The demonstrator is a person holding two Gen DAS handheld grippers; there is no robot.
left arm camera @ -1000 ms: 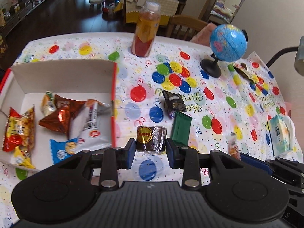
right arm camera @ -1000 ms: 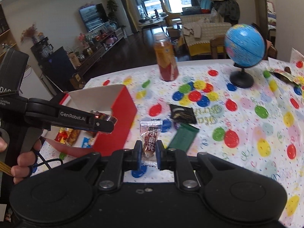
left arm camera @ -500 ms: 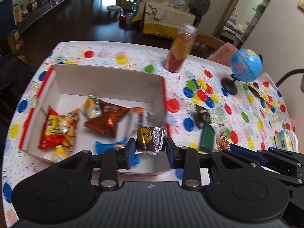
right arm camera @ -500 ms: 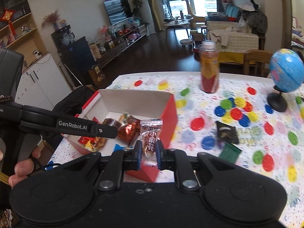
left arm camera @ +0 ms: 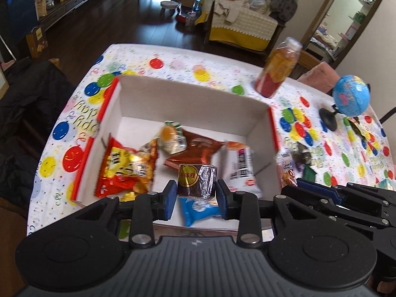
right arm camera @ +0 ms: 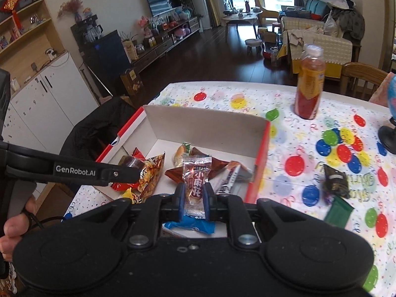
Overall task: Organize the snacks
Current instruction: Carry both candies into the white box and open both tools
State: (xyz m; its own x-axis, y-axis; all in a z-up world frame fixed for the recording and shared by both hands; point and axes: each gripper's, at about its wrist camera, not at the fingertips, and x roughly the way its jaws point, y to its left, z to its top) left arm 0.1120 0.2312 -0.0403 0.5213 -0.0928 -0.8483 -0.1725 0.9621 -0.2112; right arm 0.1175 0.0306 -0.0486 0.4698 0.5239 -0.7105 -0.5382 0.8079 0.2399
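My left gripper (left arm camera: 196,198) is shut on a dark brown roll snack with a gold label (left arm camera: 196,179) and holds it above the near part of the open red-edged white box (left arm camera: 188,99). My right gripper (right arm camera: 194,199) is shut on a clear packet with red writing (right arm camera: 195,180), also above the box (right arm camera: 205,123). The box holds several snack bags: red-yellow (left arm camera: 123,168), brown (left arm camera: 195,148), white (left arm camera: 241,168) and blue (left arm camera: 198,209). The left gripper's arm (right arm camera: 74,170) crosses the right wrist view.
On the balloon-print tablecloth, right of the box, lie a dark packet (right arm camera: 335,180) and a green packet (right arm camera: 337,209). An orange drink bottle (right arm camera: 309,81) stands at the back and a blue globe (left arm camera: 350,96) at the far right. The table edge is left of the box.
Both grippers have moved left from over the tablecloth to over the box, each still holding its snack. The box now fills the middle of both views.
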